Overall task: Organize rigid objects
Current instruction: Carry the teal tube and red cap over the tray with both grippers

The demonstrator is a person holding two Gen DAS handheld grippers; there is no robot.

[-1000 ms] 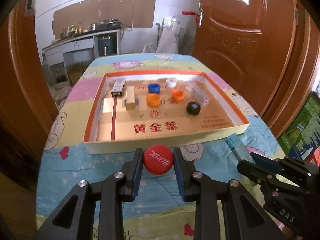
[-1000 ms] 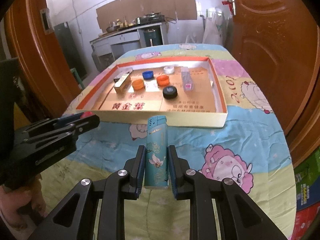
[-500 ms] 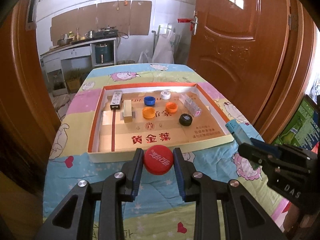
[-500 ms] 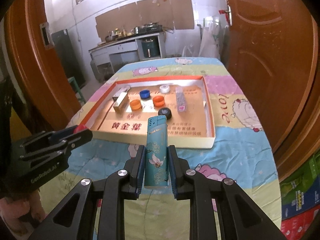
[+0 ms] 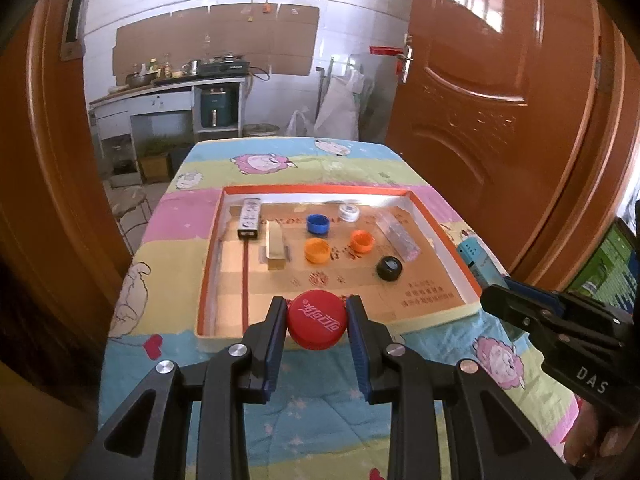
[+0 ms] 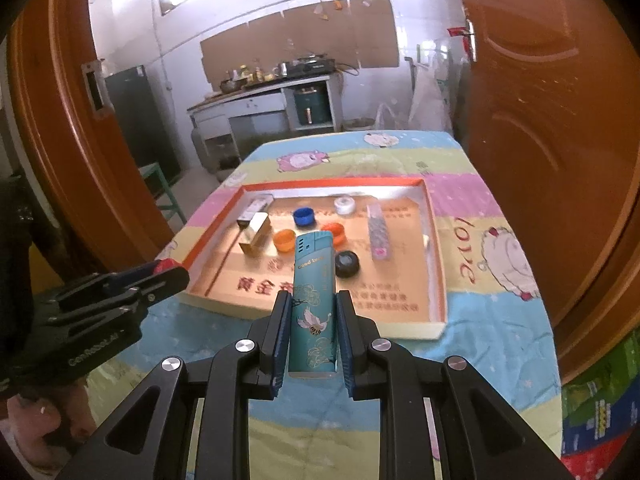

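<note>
Tongs on both sides are loaded: the left gripper [image 5: 317, 325] pinches a red bottle cap [image 5: 317, 324] between its blue-padded fingers, the cap's printed top facing the camera, while the right gripper [image 6: 312, 334] clamps a teal lighter [image 6: 313, 304] upright by its lower body, its top end rising above the fingertips. Both are held in the air at the near edge of a shallow cardboard tray [image 5: 448, 240] with an orange rim, which lies on a table covered by a cartoon-sheep cloth [image 5: 256, 162]. Inside the tray sit a blue cap [image 5: 318, 225], a white cap [image 5: 348, 212], two orange caps [image 5: 317, 250] [image 5: 361, 240], and a black cap [image 5: 389, 269] nearest the front right. Along the tray's left part lie a white-and-black lighter [image 5: 249, 218] and, just beside it, a gold rectangular block [image 5: 275, 249]; a clear patterned lighter [image 5: 398, 233] lies toward the right wall. From the left wrist view the right gripper appears at the tray's right front corner, the teal lighter jutting beyond it. An orange-brown door [image 5: 500, 92] stands to the right of the table.
</note>
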